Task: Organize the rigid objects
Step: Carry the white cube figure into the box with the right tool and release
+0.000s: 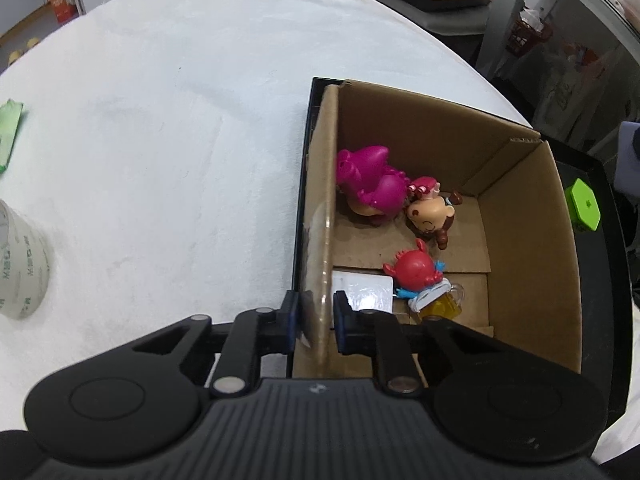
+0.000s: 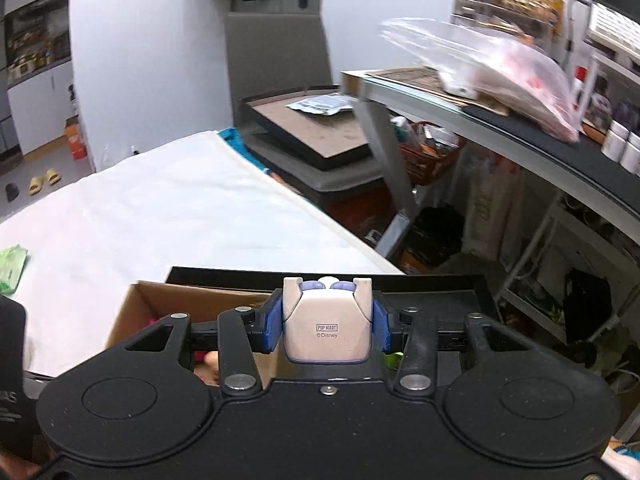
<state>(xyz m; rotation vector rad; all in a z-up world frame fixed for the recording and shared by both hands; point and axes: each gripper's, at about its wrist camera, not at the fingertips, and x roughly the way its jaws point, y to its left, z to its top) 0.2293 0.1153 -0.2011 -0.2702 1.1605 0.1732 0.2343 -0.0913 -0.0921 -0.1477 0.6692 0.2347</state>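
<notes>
Left gripper (image 1: 316, 326): jaws straddling the near-left wall of the cardboard box (image 1: 528, 240), one blue pad outside, one inside, pinching the corrugated edge.
Cardboard box: brown, open-topped, sitting in a black tray (image 1: 600, 208) on the worktop (image 1: 160, 140).
Worktop: covered in white, faintly fuzzy cloth.
Inside the box: glossy magenta dinosaur toy (image 1: 370, 184) at the far left; round-headed brown monkey figure (image 1: 430, 216) touching it; red crab-like toy (image 1: 414, 270) nearer, lying partly over a tiny clear mug (image 1: 444, 302) with yellow fill; flat white card (image 1: 364, 290) on the floor by the near wall.
On the tray rim: lime-green hexagonal block (image 1: 583, 204), outside the box on its right.
Right gripper (image 2: 327, 326): jaws clamped on a toy figure (image 2: 326, 330), held in the air above the box's near side.
Toy figure: smooth off-white plastic, rounded blocky base turned toward the camera, printed "POP MART ©Disney", lilac bumps at its far end.
Off to the left: green packet (image 1: 10, 132) and a roll of clear tape (image 1: 22, 276) on the cloth.
</notes>
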